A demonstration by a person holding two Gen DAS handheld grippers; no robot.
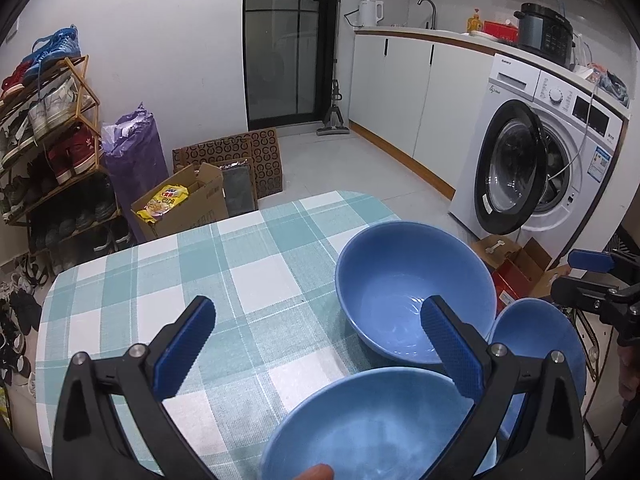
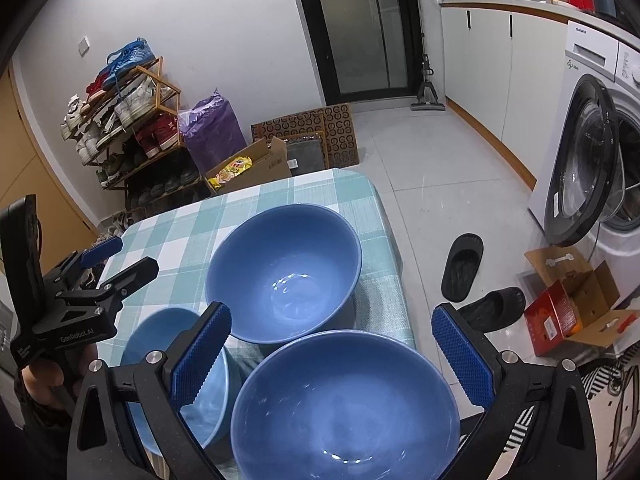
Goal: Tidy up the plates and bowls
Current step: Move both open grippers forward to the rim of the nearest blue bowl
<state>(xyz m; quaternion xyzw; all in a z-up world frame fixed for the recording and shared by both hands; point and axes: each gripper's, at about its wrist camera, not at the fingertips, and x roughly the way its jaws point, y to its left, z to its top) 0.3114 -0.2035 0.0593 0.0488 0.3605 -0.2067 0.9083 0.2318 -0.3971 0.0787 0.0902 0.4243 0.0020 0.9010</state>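
Observation:
Three blue bowls stand close together on a table with a teal-and-white checked cloth (image 1: 168,280). In the left wrist view the far bowl (image 1: 416,292) is upright, a second bowl (image 1: 360,428) lies just under my open left gripper (image 1: 320,344), and a third bowl (image 1: 536,344) sits at the right table edge. My right gripper (image 1: 576,276) hovers beyond it. In the right wrist view my open right gripper (image 2: 328,344) hangs over the nearest bowl (image 2: 344,404), with the far bowl (image 2: 284,272) ahead and a smaller bowl (image 2: 160,340) to the left. Neither gripper holds anything.
A washing machine (image 2: 600,168) with its door open stands at the right. On the floor beside the table are black slippers (image 2: 464,268) and a red cardboard box (image 2: 560,312). A shoe rack (image 1: 52,152) and an open carton (image 1: 184,204) stand beyond the far edge.

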